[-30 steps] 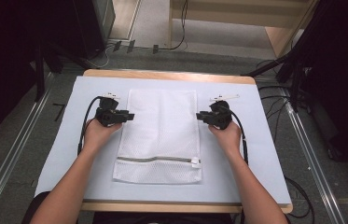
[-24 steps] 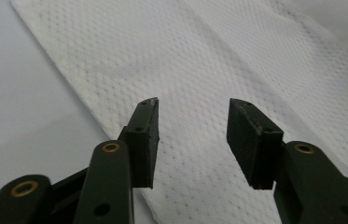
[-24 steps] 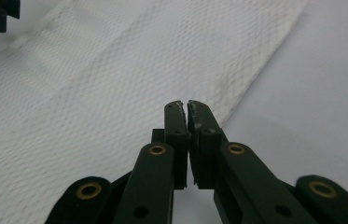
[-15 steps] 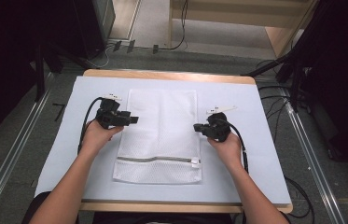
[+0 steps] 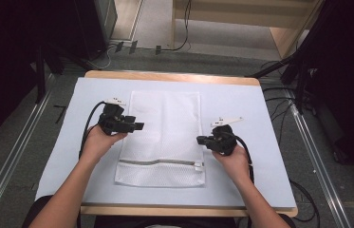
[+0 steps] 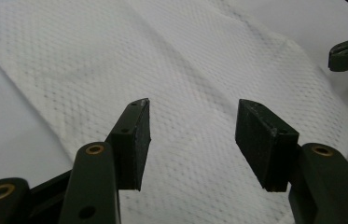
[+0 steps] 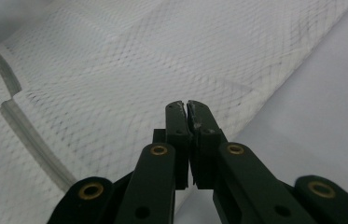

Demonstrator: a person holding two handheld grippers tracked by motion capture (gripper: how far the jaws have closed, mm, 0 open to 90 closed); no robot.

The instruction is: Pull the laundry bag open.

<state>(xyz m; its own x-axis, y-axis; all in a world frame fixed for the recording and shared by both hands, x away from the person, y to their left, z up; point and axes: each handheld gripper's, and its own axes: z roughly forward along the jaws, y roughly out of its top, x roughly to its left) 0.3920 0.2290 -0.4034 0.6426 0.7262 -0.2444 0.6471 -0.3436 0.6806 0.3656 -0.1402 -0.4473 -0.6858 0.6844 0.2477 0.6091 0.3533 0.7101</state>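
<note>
one white mesh laundry bag point(image 5: 163, 137) lies flat mid-table, zipper point(image 5: 158, 162) toward the person; it looks light, limp and snaggy, so a hem or corner pinch seems best. left gripper point(image 5: 135, 127), jaws apart, sits over the bag's left edge; right gripper point(image 5: 202, 140), jaws pressed together on nothing, is at its right edge, with bare table point(image 5: 260, 114) open either side.

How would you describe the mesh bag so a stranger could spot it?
On the wooden table lies a pale blue sheet. In its middle lies the mesh bag, flat, white and net-textured, with a zip across its near end.
</note>
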